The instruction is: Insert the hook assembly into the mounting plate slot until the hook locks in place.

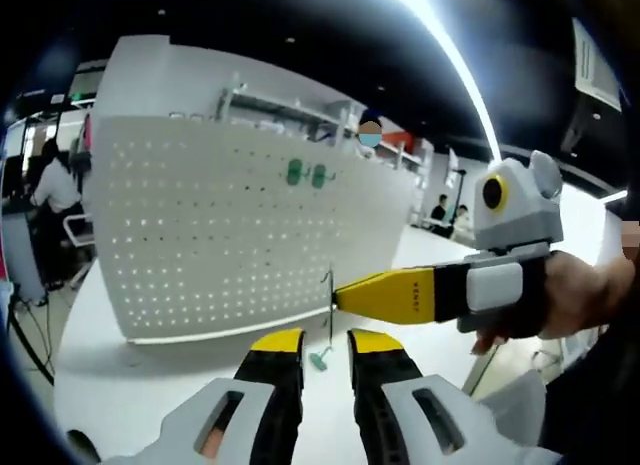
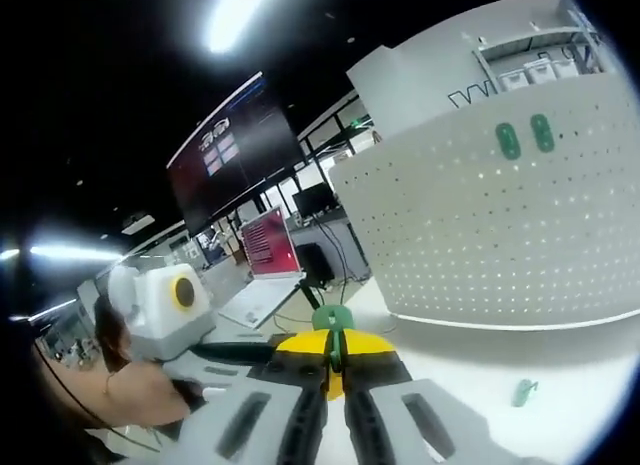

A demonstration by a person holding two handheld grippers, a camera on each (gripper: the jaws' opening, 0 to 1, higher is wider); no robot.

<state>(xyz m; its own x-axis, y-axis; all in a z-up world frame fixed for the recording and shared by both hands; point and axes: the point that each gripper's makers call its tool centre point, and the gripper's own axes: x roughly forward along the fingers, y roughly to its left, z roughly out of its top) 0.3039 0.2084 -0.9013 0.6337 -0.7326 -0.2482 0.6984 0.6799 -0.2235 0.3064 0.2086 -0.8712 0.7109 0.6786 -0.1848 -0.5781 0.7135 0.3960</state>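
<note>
The right claw [image 2: 334, 370] pinches a green hook [image 2: 333, 325] between its yellow tips. A white pegboard [image 2: 480, 225] with two green pieces [image 2: 524, 135] stands on the desk [image 2: 470, 370], where another green hook [image 2: 523, 391] lies.

— What carries it all?
— A white worktop [image 1: 150, 385]. A white perforated mounting plate [image 1: 220, 235] stands upright on it, ahead of the left claw [image 1: 325, 360].
— Anything lying loose?
— A small green hook piece [image 1: 319, 361] rests on the worktop between that claw's tips.
</note>
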